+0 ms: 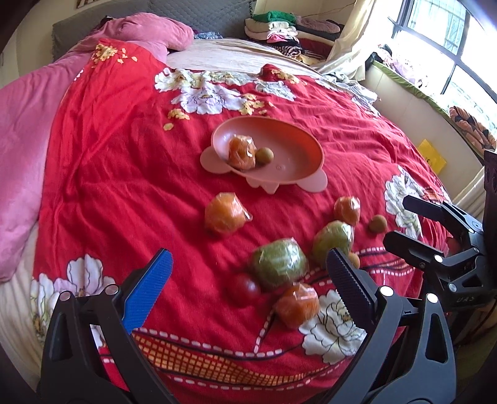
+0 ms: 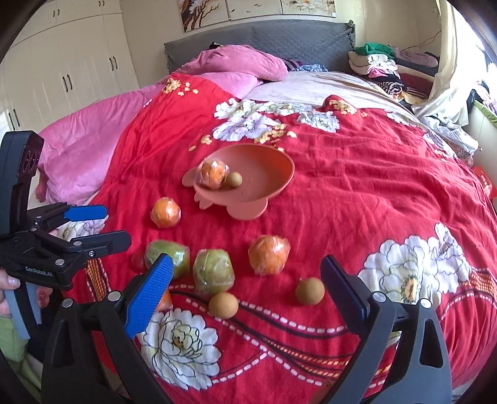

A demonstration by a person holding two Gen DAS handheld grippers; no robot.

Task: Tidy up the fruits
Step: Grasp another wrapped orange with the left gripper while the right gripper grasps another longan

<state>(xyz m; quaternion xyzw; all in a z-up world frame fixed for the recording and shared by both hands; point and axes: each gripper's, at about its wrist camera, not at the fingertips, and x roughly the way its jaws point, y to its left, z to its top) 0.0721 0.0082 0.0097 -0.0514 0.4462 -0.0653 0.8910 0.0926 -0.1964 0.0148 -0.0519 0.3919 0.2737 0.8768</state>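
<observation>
A pink bowl sits tilted on the red floral bedspread. It holds a wrapped orange and a small brown fruit. Nearer me lie loose wrapped oranges, two wrapped green fruits, a red tomato and small brown fruits. My left gripper hovers open over the green fruit and tomato. My right gripper hovers open above the brown fruits. Neither holds anything.
Pink quilts are bunched at the left and by the grey headboard. Folded clothes are piled at the far right corner. A window ledge runs along the bed's right side. Open bedspread lies right of the bowl.
</observation>
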